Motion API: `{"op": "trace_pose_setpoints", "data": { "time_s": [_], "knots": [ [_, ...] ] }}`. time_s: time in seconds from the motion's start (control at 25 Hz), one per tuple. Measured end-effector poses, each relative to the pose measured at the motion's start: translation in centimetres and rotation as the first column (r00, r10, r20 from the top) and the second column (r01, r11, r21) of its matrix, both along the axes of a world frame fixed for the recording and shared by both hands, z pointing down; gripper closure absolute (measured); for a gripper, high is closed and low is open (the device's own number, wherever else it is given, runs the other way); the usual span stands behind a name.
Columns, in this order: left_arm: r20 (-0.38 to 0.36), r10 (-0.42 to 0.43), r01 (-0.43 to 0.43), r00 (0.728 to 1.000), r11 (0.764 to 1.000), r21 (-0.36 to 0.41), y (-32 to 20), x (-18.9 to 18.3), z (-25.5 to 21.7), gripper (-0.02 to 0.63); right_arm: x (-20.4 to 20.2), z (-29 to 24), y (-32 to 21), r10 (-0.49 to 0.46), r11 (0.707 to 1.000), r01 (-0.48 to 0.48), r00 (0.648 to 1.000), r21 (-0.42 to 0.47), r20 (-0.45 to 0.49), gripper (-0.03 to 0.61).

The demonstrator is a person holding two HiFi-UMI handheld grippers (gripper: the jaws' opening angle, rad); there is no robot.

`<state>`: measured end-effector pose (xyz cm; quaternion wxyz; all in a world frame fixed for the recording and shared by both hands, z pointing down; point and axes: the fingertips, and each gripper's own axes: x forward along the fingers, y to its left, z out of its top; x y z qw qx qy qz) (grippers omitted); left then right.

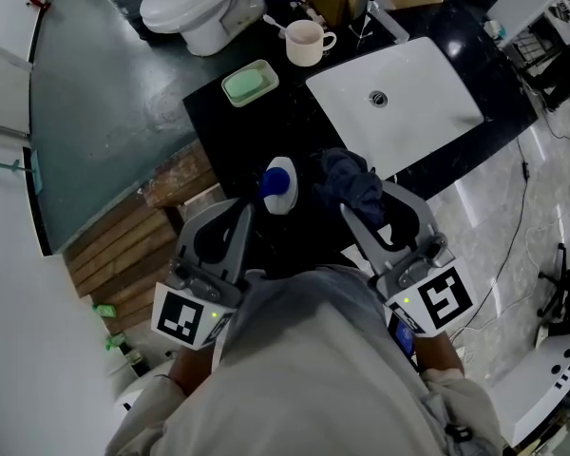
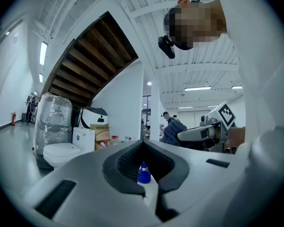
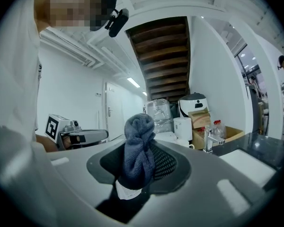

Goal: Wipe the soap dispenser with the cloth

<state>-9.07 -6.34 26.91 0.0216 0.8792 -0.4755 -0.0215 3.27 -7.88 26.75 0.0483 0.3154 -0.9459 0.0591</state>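
Left tongs [image 1: 255, 209] were clamped on the soap dispenser [image 1: 278, 184], right tongs [image 1: 363, 215] on the bunched cloth [image 1: 348, 180]; wiping, seemingly, was not yet started.

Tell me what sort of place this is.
Probably a mock bathroom set up inside a larger workshop or showroom hall. A white sink is sunk in a black counter, with a toilet and a green soap dish close by. All of it stands beneath an open wooden staircase.

You are viewing brightly lit frames; ceiling strip lights [image 2: 197, 88] are glaring, and fisheye distortion is darkening both gripper views' edges.
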Motion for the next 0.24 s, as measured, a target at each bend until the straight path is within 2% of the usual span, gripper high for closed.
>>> {"op": "trace_pose_setpoints", "data": {
  "time_s": [0.08,0.24],
  "knots": [
    [0.0,-0.005,0.005,1.0,1.0,0.016,-0.32,-0.22,-0.29,0.609,0.09,-0.04,-0.04,0.002,1.0,-0.002,1.0,-0.003,-0.003,0.454],
    [0.025,0.007,-0.006,1.0,0.999,-0.036,-0.36,-0.46,0.57,0.607,0.21,-0.14,-0.29,0.002,1.0,-0.002,1.0,-0.006,-0.005,0.454]
  ]
}}
